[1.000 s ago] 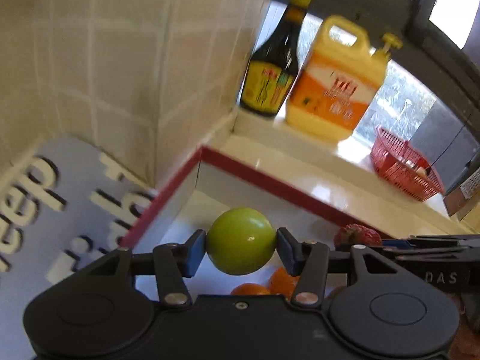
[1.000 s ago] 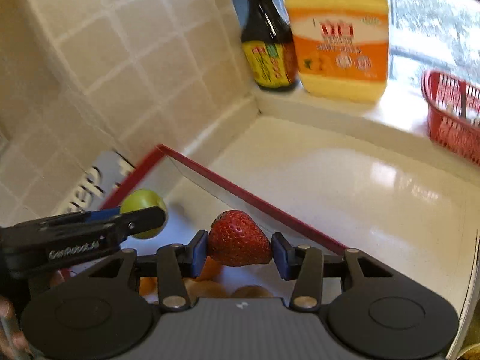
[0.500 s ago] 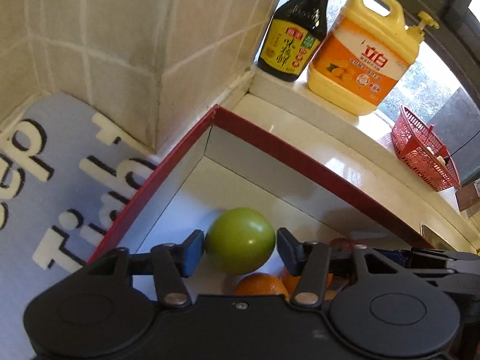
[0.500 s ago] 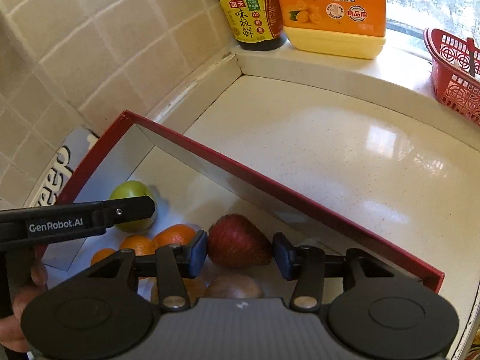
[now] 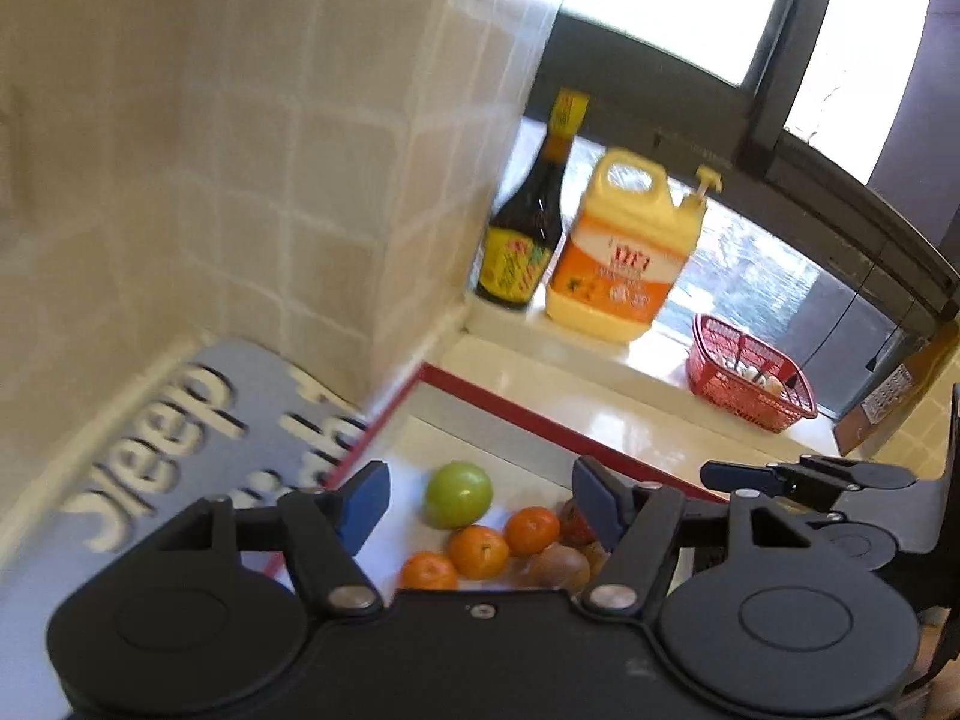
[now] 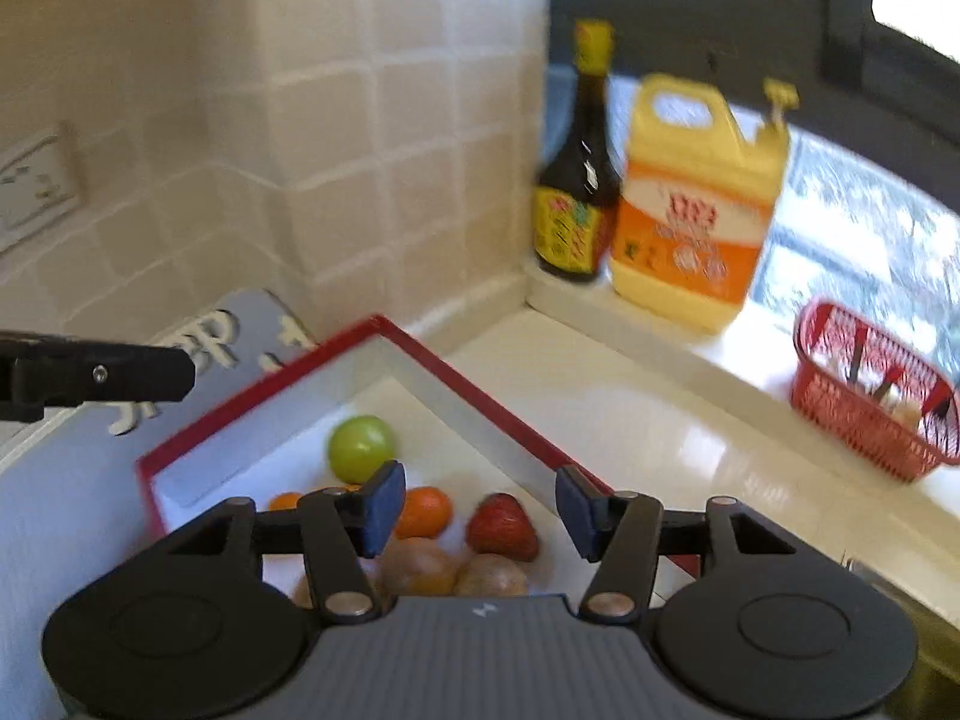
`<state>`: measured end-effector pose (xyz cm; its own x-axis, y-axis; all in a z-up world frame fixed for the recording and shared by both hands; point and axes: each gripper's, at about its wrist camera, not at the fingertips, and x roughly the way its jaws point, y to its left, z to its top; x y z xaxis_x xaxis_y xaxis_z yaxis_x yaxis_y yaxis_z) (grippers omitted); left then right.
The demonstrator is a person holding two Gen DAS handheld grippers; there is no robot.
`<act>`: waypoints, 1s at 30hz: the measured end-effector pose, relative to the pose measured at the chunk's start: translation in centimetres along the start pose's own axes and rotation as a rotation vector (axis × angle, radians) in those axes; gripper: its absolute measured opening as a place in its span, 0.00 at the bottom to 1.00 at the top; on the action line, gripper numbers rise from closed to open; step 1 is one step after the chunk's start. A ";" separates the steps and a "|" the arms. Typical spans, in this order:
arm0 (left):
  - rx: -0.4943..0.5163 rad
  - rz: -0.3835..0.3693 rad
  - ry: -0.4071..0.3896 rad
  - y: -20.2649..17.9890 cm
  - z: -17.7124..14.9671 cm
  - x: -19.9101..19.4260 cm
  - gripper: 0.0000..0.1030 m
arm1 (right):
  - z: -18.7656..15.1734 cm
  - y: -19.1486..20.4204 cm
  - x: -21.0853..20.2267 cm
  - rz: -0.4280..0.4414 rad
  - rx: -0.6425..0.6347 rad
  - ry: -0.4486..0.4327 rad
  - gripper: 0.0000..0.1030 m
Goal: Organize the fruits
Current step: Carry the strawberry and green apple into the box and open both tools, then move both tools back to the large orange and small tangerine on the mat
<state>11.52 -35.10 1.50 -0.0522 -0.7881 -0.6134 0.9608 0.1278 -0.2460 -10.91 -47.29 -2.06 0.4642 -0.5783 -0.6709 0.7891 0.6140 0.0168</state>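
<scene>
A red-rimmed white box sits in the counter corner and also shows in the left wrist view. In it lie a green fruit, several oranges, a strawberry and brown fruits. My left gripper is open and empty above the box. My right gripper is open and empty above the box, and part of it shows in the left wrist view. Part of the left gripper shows at the left of the right wrist view.
A grey-blue mat with white letters lies left of the box. A dark sauce bottle and a yellow-orange jug stand on the window ledge. A red basket stands at the right. Tiled walls close the corner.
Both grippers have let go: the green fruit and the strawberry now lie in the box. Both grippers have opened and pulled up and back from it.
</scene>
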 end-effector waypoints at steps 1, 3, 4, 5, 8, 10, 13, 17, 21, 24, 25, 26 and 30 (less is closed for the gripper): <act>0.012 0.019 -0.020 -0.2 -0.1 -1.2 0.78 | 0.0 0.5 -0.9 0.006 -0.007 -0.025 0.56; 0.039 0.049 -0.055 -0.7 -0.3 -3.5 0.78 | 0.0 1.2 -2.5 0.037 -0.019 -0.047 0.56; 0.057 0.064 -0.073 -0.9 -0.5 -4.8 0.78 | 0.0 1.6 -3.2 0.050 -0.027 -0.056 0.56; 0.073 0.081 -0.089 -1.1 -0.7 -5.9 0.78 | -0.1 2.0 -3.9 0.067 -0.035 -0.067 0.56; 0.114 0.156 -0.131 -1.4 -1.9 -8.9 0.78 | -0.5 3.0 -5.7 0.159 -0.054 -0.088 0.56; 0.133 0.204 -0.141 -1.0 -3.0 -10.2 0.78 | -1.1 3.4 -6.7 0.240 -0.054 -0.094 0.56; 0.135 0.254 -0.119 0.2 -5.6 -11.2 0.78 | -2.3 4.3 -7.6 0.331 -0.055 -0.077 0.56; 0.068 0.260 -0.033 2.6 -9.3 -10.1 0.74 | -4.5 6.6 -6.8 0.394 -0.102 -0.007 0.56; 0.006 0.245 0.048 4.3 -12.5 -7.9 0.58 | -7.0 9.0 -4.7 0.418 -0.138 0.099 0.56; 0.034 0.198 0.096 4.9 -14.9 -6.0 0.55 | -8.7 10.0 -2.7 0.445 -0.097 0.190 0.56; 0.051 0.180 0.113 5.0 -15.5 -5.4 0.53 | -9.3 10.2 -2.4 0.446 -0.079 0.211 0.56; 0.070 0.167 0.123 5.2 -16.2 -4.9 0.52 | -9.6 10.4 -1.8 0.446 -0.063 0.227 0.57; 0.106 0.095 0.122 6.1 -18.2 -3.0 0.49 | -10.4 11.3 -0.2 0.354 -0.006 0.235 0.56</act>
<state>12.64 -21.03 -11.80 0.0136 -0.6958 -0.7182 0.9860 0.1286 -0.1059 -6.28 -34.68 -9.41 0.6014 -0.1931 -0.7752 0.5943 0.7566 0.2726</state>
